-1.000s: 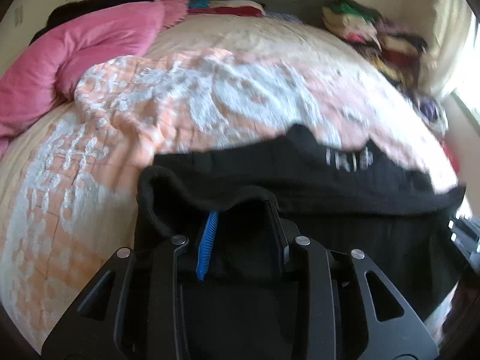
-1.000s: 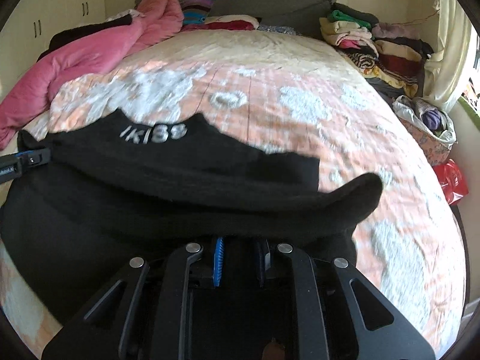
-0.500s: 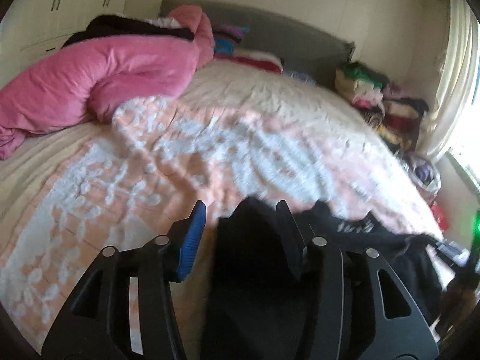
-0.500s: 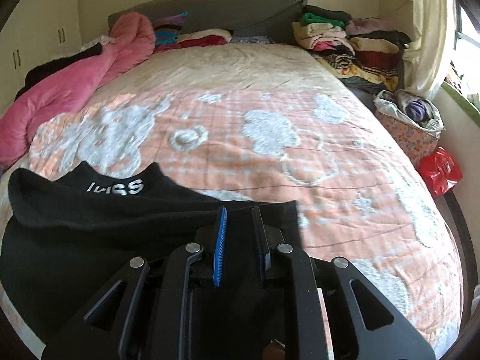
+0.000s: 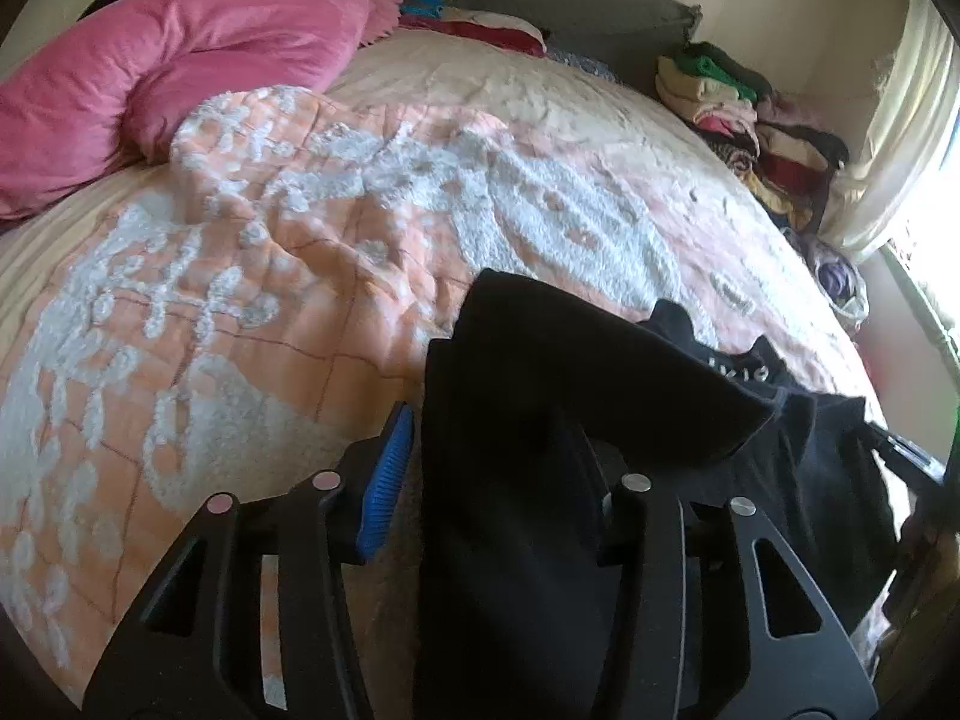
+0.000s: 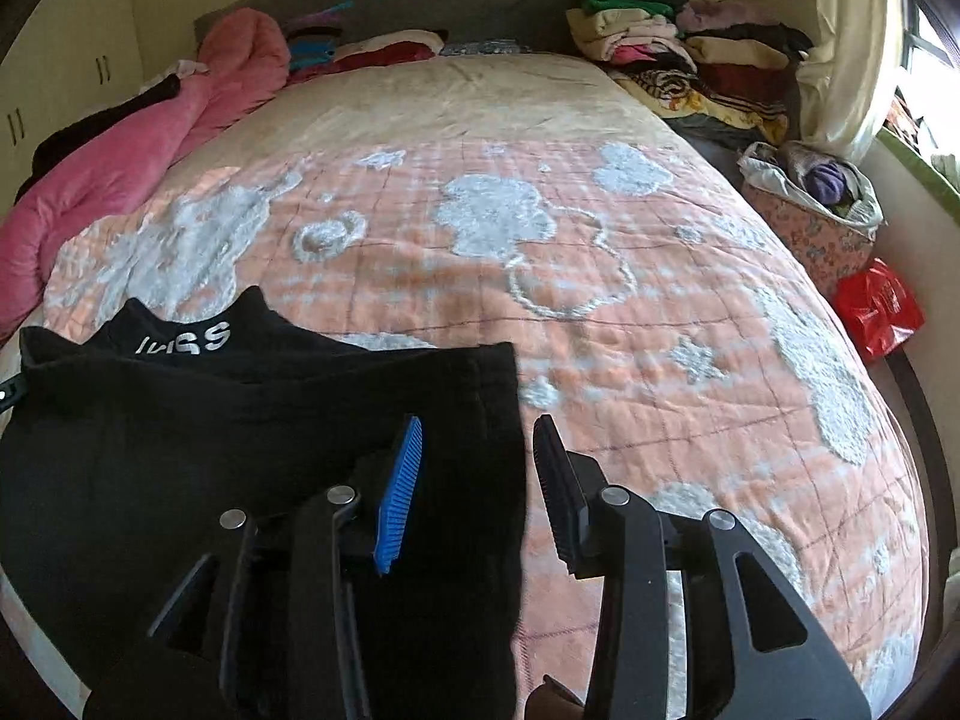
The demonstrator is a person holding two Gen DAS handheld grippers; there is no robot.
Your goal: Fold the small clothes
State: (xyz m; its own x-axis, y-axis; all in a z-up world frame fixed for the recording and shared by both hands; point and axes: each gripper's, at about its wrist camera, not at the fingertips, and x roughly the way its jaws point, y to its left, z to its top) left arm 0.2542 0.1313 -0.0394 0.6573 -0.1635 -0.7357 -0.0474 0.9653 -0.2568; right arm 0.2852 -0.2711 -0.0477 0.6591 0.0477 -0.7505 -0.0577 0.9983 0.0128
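Black garment [image 6: 252, 432], white lettering on its collar band, lies folded on the peach-and-white quilt [image 6: 600, 300] at the near edge of the bed.

Right gripper [image 6: 477, 480]: fingers spread, having just been opening; garment's right edge lies between them, pads not pressing it.

Left gripper [image 5: 486, 474]: jaws just closed slightly. Blue pad [image 5: 387, 480] clear of cloth; a fold drapes over the other finger.

Pink duvet [image 5: 150, 66] at 10 o'clock; stacked clothes [image 6: 678, 54] at 1 o'clock.
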